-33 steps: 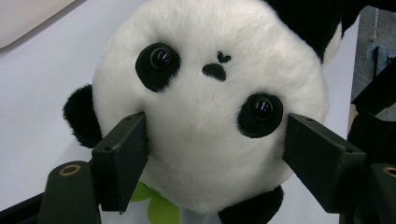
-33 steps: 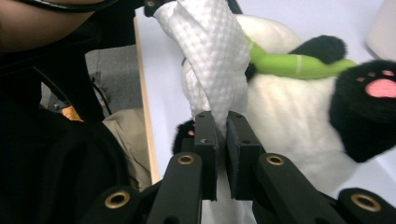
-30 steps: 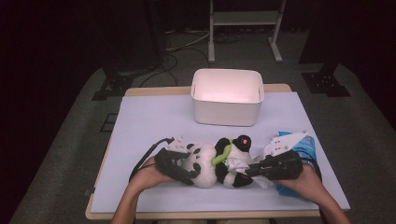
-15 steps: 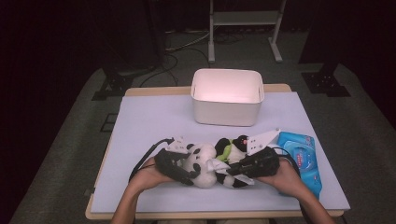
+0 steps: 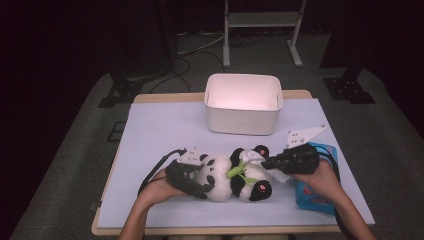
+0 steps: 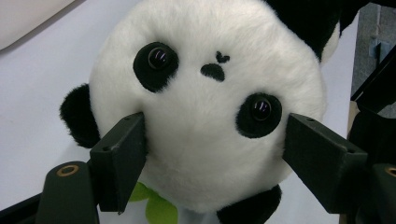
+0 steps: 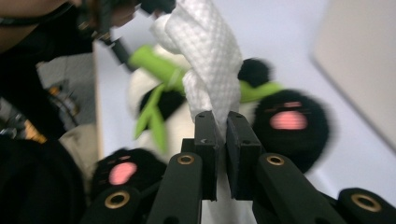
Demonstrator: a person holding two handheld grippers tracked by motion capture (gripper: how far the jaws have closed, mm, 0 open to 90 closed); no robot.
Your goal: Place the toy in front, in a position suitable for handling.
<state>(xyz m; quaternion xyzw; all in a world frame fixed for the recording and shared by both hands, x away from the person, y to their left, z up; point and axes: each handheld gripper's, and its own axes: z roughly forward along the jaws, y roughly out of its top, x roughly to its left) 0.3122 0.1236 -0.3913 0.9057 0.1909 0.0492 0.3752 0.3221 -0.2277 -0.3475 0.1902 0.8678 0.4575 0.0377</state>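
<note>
A black-and-white panda plush point(image 5: 235, 176) with a green bamboo sprig lies on its back near the table's front edge. My left gripper point(image 5: 209, 181) grips its head; in the left gripper view the jaws of the left gripper point(image 6: 215, 140) press into both cheeks of the panda's head point(image 6: 205, 107). My right gripper point(image 5: 266, 164) reaches in from the right and is shut on a white quilted wipe point(image 5: 252, 158). In the right gripper view the wipe point(image 7: 205, 51) stands up from the right gripper point(image 7: 222, 122), above the panda's belly and pink-soled feet point(image 7: 287, 123).
A white empty bin point(image 5: 243, 120) stands behind the panda at mid table. A blue pack of wipes point(image 5: 314, 199) lies under the person's right hand near the right edge. A lilac mat point(image 5: 160, 130) covers the table, bare at the left and back.
The right gripper carried the wipe left from the blue pack onto the panda's belly, then drew back a little to the right and farther from the front edge. The left gripper stayed on the head.
</note>
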